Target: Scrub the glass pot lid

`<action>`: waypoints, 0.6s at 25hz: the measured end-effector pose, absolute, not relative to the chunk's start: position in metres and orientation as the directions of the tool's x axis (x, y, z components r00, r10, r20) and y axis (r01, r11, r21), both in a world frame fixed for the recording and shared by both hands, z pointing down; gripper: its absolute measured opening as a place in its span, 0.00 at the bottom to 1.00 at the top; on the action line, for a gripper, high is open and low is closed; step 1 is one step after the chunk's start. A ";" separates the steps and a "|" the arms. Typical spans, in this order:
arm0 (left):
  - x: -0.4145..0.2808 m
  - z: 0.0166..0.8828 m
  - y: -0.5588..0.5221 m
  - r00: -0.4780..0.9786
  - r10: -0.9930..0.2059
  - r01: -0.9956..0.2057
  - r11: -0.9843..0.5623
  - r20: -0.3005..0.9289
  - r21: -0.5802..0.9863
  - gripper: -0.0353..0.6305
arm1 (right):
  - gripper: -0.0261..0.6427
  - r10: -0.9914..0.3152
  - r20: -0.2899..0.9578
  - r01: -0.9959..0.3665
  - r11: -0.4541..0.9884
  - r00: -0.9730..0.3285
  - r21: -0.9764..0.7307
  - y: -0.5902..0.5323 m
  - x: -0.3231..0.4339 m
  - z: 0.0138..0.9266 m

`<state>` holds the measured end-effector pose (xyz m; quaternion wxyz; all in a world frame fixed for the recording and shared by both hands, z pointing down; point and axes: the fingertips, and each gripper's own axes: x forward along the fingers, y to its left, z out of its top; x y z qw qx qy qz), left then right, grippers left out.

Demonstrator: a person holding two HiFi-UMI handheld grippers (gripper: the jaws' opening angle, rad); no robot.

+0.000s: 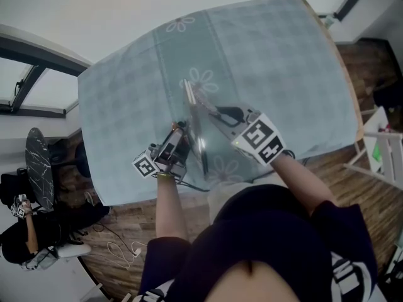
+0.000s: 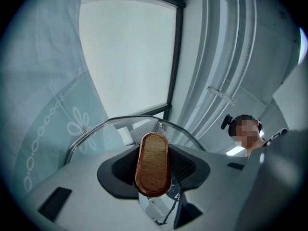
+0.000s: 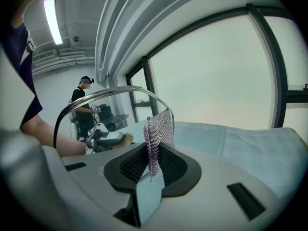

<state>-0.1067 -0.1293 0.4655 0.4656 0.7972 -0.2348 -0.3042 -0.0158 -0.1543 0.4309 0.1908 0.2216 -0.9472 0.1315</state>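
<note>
Left tool [image 1: 179, 136] grips lid handle [image 2: 153, 163]; right tool [image 1: 212, 109] pinches scrubber [image 3: 157, 133].

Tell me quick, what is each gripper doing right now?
Left gripper: closed on the lid, by its knob.
Right gripper: closed on the mesh scrubber.

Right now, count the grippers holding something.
2. The left gripper, left of the glass lid, clamps its wooden knob; the right gripper, on the lid's other side, pinches a chainmail scrubber.

Upright lid [image 1: 196, 128], perhaps touching table [image 1: 283, 74]
</note>
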 end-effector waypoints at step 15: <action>-0.106 0.465 -0.129 0.708 -0.654 -0.091 -0.458 -0.266 0.884 0.31 | 0.15 -0.280 0.353 -0.371 0.902 -0.893 -0.221 -0.122 -0.027 0.420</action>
